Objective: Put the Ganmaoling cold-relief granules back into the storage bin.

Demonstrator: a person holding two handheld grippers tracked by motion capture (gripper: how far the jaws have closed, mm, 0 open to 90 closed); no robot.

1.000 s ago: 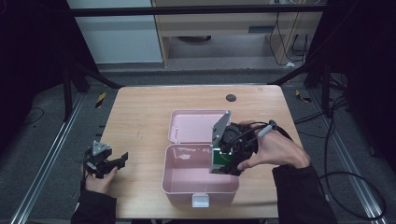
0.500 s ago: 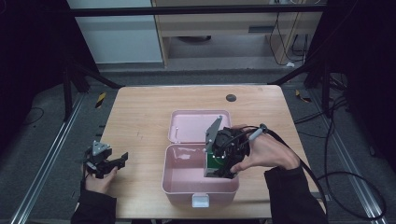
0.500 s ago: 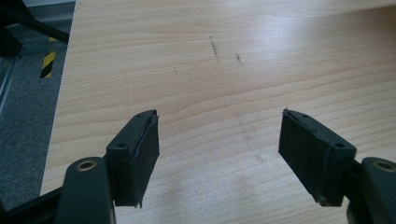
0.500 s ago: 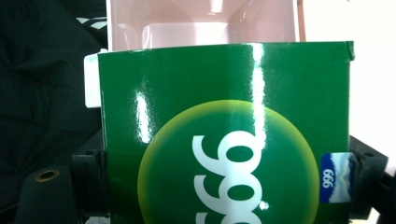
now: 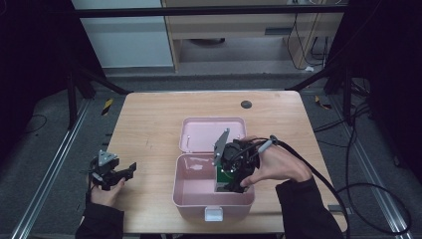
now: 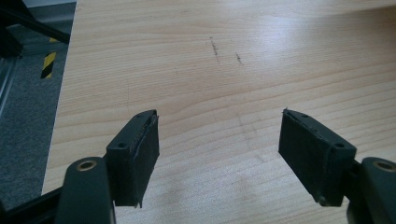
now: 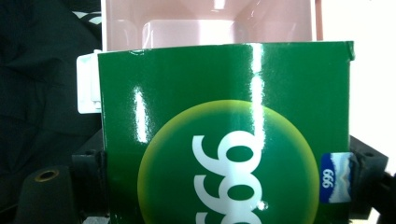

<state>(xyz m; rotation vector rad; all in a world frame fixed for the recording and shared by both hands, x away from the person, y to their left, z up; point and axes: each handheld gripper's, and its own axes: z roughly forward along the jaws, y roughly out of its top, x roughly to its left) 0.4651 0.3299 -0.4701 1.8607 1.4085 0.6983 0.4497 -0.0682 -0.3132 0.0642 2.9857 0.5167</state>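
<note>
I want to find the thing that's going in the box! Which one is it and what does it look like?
Look at the wooden table, then at the pink box standing open near its front edge. Just over the box's tub, the right hand-held gripper is shut on a small green carton. It is the one glossy green thing, with white 999 digits in a yellow-green circle.

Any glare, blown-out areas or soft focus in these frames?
Right gripper view: bright glare streaks run down the glossy green box, and the right edge is blown out white. Left gripper view: sheen on the wooden table at upper right. High view: dark surroundings, slightly soft.
</note>
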